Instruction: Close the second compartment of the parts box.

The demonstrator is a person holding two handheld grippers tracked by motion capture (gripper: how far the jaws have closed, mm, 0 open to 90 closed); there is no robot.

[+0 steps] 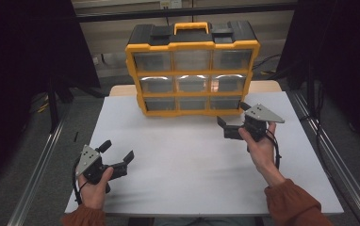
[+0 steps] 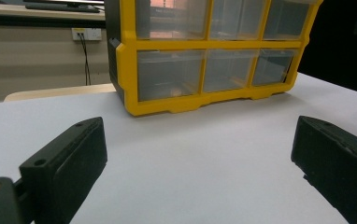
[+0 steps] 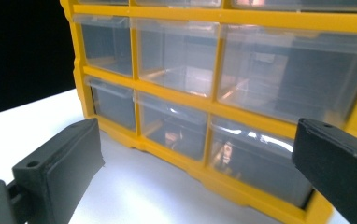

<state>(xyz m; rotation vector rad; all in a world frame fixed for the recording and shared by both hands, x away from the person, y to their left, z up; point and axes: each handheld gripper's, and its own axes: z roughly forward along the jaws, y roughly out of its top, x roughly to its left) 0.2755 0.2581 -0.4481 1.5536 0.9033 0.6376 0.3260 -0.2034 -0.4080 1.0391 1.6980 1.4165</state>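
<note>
Right gripper (image 1: pixel 233 117) (jaws apart) faces drawer cabinet (image 1: pixel 192 70).

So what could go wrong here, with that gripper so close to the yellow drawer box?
The right gripper is open and close to the bottom-right drawer of the organizer. The clear drawer fronts look smooth, so the jaws might slip off instead of pulling one out. The organizer stands free on the white table, so a pull could drag or tip it; the left gripper, open and far back, isn't bracing it.
</note>
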